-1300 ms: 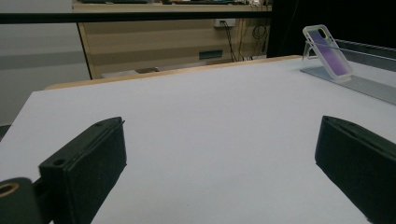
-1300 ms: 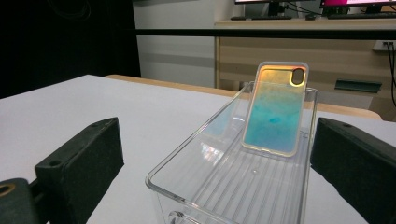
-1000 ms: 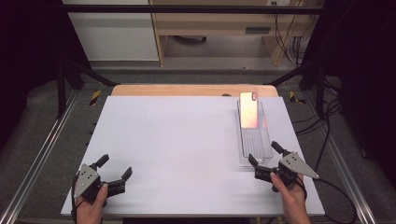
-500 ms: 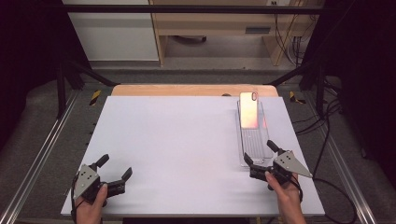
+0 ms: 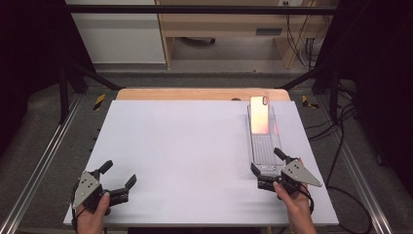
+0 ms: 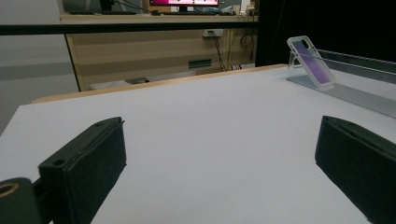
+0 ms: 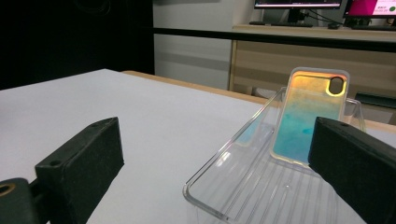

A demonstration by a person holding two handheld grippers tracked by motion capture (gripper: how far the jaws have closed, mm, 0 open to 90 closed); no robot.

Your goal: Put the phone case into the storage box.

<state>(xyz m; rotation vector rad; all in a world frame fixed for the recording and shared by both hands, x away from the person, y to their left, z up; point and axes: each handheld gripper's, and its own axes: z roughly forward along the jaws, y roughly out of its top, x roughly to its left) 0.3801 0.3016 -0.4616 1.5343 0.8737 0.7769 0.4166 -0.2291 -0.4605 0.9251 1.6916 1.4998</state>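
Note:
An iridescent phone case point(image 5: 259, 116) leans upright at the far end of a long clear ribbed stand point(image 5: 263, 148) on the right of the white table point(image 5: 185, 146). My right gripper point(image 5: 265, 160) is open at the stand's near end, one jaw on each side of it. In the right gripper view the case point(image 7: 308, 116) glows orange to blue, and the stand's near edge point(image 7: 205, 198) lies between the jaws of my right gripper point(image 7: 219, 140). My left gripper point(image 5: 119, 172) rests open at the front left, with nothing between its jaws. In the left gripper view, the case point(image 6: 310, 56) stands far right of my left gripper point(image 6: 219, 149).
A wooden strip point(image 5: 195, 94) runs along the table's far edge. Metal rails point(image 5: 44, 161) flank both sides, and cables point(image 5: 341, 126) lie on the floor to the right. A wooden cabinet point(image 5: 229, 29) stands behind the table.
My right gripper has moved forward and a little left, so its open jaws now straddle the near end of the clear stand. The left gripper has stayed put.

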